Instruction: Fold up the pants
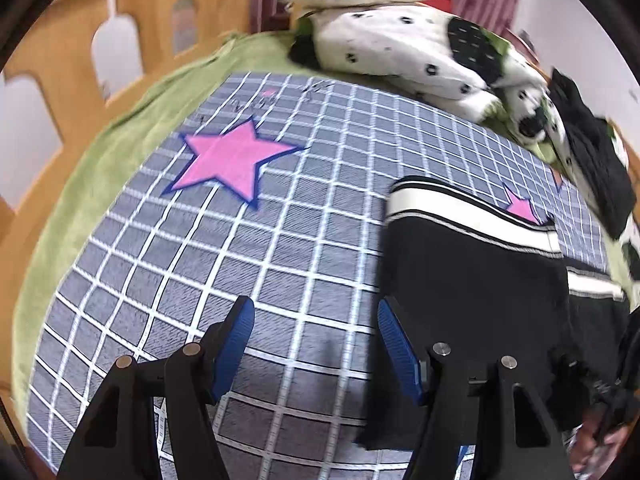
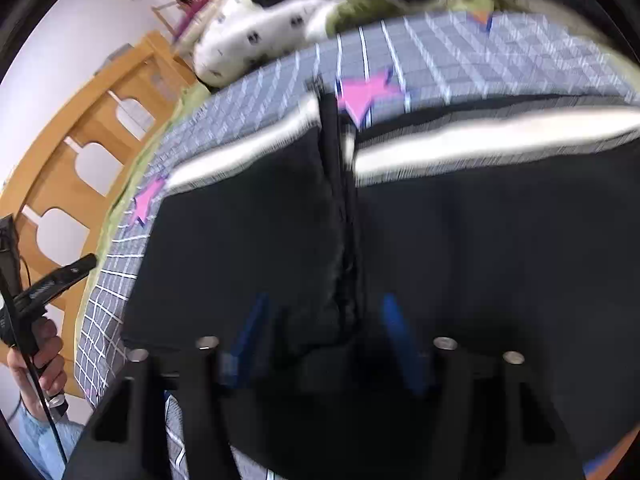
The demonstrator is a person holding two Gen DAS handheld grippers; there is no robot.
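Note:
Black pants [image 1: 476,276] with a white stripe along the far edge lie on a grey grid blanket [image 1: 240,248] with pink stars. In the left wrist view they are to the right of my left gripper [image 1: 316,312], which is open and empty over bare blanket; its right finger [image 1: 396,344] is at the pants' left edge. In the right wrist view the pants [image 2: 248,232] fill the frame, two legs side by side with a seam between. My right gripper [image 2: 324,312] is open just above the black fabric, its fingers either side of the seam. This view is blurred.
Spotted white and black bedding [image 1: 404,48] and a dark garment [image 1: 592,160] are piled at the far side. A green sheet [image 1: 92,184] lies under the blanket. A wooden bed rail [image 1: 60,60] runs along the left. The person's hand holds the other gripper's handle [image 2: 40,344].

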